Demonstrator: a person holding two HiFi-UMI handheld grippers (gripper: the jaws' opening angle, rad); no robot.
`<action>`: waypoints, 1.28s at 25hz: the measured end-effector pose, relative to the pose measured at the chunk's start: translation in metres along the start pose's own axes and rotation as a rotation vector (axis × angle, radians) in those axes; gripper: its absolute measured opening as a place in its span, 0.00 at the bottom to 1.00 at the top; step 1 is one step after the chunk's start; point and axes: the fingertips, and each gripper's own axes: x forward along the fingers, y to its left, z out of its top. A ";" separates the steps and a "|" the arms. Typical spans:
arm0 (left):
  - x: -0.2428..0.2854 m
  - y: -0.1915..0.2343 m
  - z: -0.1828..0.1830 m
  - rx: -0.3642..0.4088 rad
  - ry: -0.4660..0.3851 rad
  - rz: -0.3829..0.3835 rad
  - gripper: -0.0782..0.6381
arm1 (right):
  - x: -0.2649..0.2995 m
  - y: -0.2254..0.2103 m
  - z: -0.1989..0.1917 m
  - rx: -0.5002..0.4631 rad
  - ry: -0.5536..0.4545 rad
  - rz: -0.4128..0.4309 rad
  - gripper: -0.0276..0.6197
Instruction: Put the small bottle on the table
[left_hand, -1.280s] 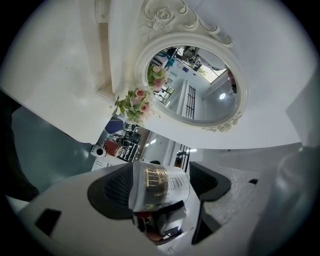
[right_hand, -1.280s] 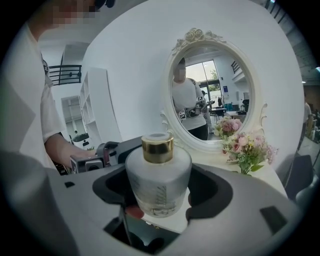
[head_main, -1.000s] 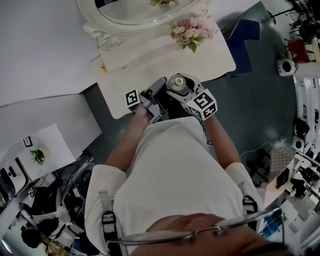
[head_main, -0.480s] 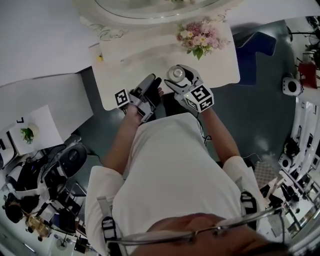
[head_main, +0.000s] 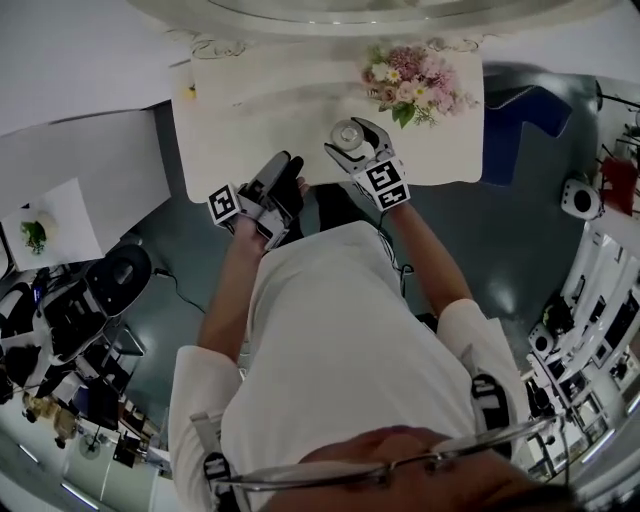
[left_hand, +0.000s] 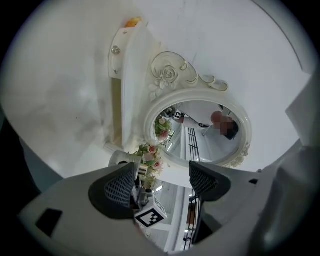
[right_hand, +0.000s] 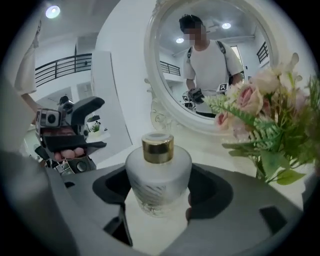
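Head view: white tabletop (head_main: 250, 100) below, right claw (head_main: 350, 140) over its near middle, left claw (head_main: 283, 168) at its near edge; claws near each other but apart.
Right gripper view: right claw (right_hand: 159, 197) closed on the small bottle (right_hand: 157, 172), dark pads against both sides of the frosted body.
Small bottle (head_main: 348, 133): upright, gold-capped, held between the right claw's pads over the tabletop; contact of base with tabletop not discernible.
Left gripper view: left claw (left_hand: 161, 182) open, pads well apart, nothing gripped between them.
Flowers (head_main: 415, 80): pink bouquet with green leaves, toward the far right of the tabletop, near the bottle; at the right edge of the right gripper view as flowers (right_hand: 270, 115).
Mirror (left_hand: 200, 131): oval, ornate white frame, upright behind the tabletop.
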 end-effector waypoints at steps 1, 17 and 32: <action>-0.001 0.003 0.000 0.001 -0.011 0.005 0.59 | 0.005 -0.002 -0.006 0.000 0.013 0.003 0.57; 0.004 0.037 0.002 0.005 -0.051 0.074 0.59 | 0.060 -0.022 -0.088 -0.028 0.159 0.039 0.57; 0.003 0.047 0.000 -0.003 -0.079 0.078 0.59 | 0.072 -0.022 -0.114 -0.002 0.174 0.035 0.57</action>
